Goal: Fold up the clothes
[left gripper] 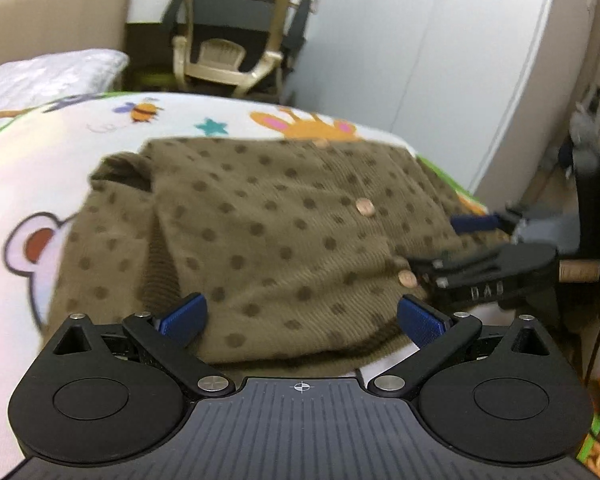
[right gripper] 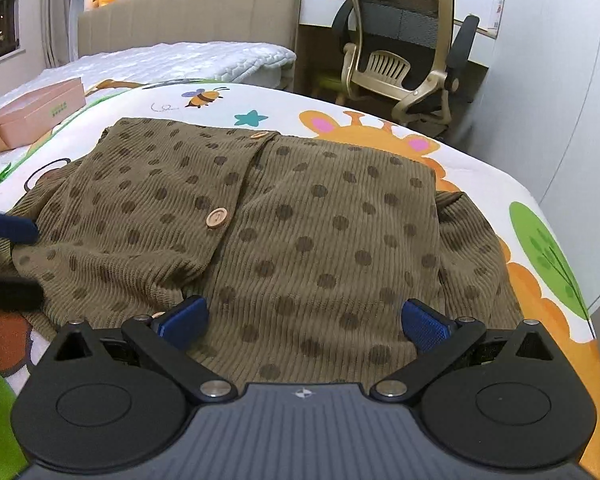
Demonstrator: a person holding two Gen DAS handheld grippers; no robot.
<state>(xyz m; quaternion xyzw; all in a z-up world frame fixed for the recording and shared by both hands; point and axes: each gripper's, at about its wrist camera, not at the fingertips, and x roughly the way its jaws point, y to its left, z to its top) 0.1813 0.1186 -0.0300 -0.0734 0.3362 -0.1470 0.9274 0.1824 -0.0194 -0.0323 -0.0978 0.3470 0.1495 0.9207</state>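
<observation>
The olive-brown ribbed dotted cardigan with wooden buttons [right gripper: 300,224] lies spread mid-frame on the cartoon-print bed cover [right gripper: 380,112]. Both the left tool [left gripper: 300,320] and right tool [right gripper: 302,320] stand spread wide, empty, at its near hem — best pinch both hem corners evenly, then lift together. Upper right — a beige mesh office chair [right gripper: 404,40].
</observation>
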